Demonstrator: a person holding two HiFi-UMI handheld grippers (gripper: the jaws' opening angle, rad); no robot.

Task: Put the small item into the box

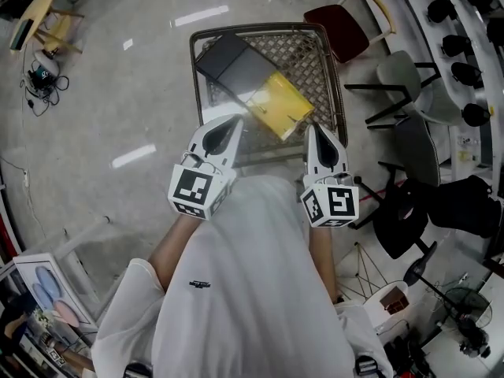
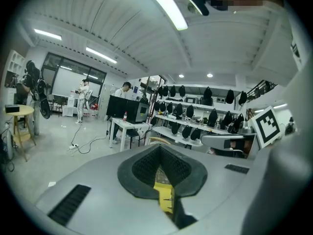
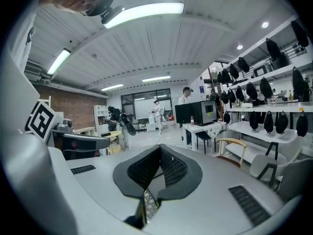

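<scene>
In the head view a yellow box (image 1: 279,105) lies tilted on a small mesh-topped table (image 1: 315,50), beside a flat dark grey item (image 1: 232,61). My left gripper (image 1: 228,124) is shut and empty, its tip over the table's near edge, just left of the box. The right gripper (image 1: 315,132) is also shut and empty, at the box's near right corner. In the left gripper view the pads (image 2: 146,165) meet, and a strip of the yellow box (image 2: 164,196) shows below them. The right gripper view shows closed pads (image 3: 171,168) with mesh under them. I cannot make out a small item.
A red chair (image 1: 342,26), a grey chair (image 1: 402,77) and a black chair (image 1: 409,211) crowd the table's right side. A wooden stool (image 1: 43,14) stands far left on the concrete floor. Both gripper views look out level across the room, at desks, shelves and people.
</scene>
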